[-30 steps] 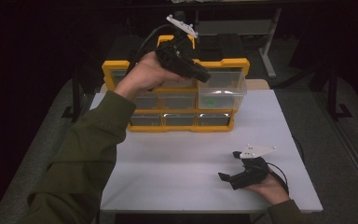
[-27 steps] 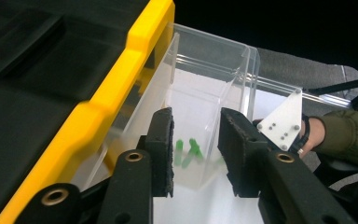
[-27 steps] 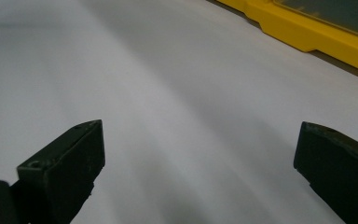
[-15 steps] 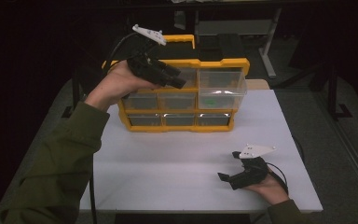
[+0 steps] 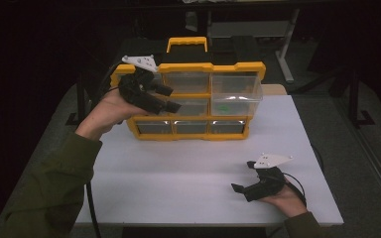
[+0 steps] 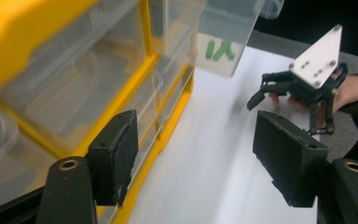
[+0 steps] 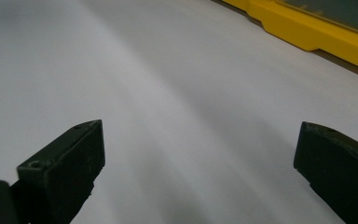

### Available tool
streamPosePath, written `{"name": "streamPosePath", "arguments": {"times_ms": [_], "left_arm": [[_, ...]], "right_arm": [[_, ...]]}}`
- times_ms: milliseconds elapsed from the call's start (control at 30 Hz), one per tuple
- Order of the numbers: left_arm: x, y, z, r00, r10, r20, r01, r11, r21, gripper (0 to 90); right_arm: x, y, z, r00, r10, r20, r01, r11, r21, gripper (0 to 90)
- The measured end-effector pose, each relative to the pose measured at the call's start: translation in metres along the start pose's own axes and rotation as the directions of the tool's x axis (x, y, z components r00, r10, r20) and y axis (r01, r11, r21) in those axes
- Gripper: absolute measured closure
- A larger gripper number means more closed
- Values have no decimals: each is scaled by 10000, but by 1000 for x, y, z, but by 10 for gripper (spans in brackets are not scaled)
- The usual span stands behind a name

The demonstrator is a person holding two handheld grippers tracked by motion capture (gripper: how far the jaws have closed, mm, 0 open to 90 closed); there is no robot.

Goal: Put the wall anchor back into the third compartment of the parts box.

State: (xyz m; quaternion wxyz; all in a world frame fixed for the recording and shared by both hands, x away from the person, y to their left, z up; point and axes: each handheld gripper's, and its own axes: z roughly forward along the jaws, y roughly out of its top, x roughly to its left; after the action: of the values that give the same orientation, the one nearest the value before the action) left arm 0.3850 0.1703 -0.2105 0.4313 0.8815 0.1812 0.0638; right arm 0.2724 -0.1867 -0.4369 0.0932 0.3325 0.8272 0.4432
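A yellow organizer (image 5: 188, 67) with clear drawers stands upright at the back of the white table (image 5: 178, 173). Its upper right drawer (image 5: 235, 91) is pulled out and holds small green pieces (image 5: 223, 106); the left gripper view shows these green pieces (image 6: 221, 49) too. My left gripper (image 5: 171, 98) hovers open just in front of the organizer's left drawers, with nothing between its jaws (image 6: 196, 140). My right gripper (image 5: 243, 176) rests open on the table near the front right, empty (image 7: 200, 154). It also appears far off in the left gripper view (image 6: 261, 91).
The organizer's yellow base edge (image 7: 307, 32) lies ahead of the right gripper. A black carry handle (image 5: 187, 47) tops the organizer. Cables trail from both grippers. Dark floor and table legs (image 5: 285, 44) surround the table.
My left gripper has moved left and down, from above the organizer's top middle to in front of its left drawers. The right gripper has stayed put.
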Motion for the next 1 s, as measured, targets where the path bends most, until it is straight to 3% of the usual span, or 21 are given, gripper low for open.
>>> {"name": "streamPosePath", "arguments": {"times_ms": [333,633,833,1000], "left_arm": [[-7,-36,7,9997,-200,-143,201,9998,30,219],[-13,-89,19,9990,-352,-288,348,9993,-125,147],[-18,-121,26,9970,-655,-418,640,9973,-357,117],[-23,-143,33,9966,-625,-529,614,9979,-219,81]], "right_arm": [[1,0,1,10000,-20,-30,20,10000,-18,12],[1,0,1,10000,4,-55,-4,10000,-34,12],[0,0,1,10000,-30,-26,30,10000,-15,12],[0,0,1,10000,-55,-18,55,10000,7,12]]}}
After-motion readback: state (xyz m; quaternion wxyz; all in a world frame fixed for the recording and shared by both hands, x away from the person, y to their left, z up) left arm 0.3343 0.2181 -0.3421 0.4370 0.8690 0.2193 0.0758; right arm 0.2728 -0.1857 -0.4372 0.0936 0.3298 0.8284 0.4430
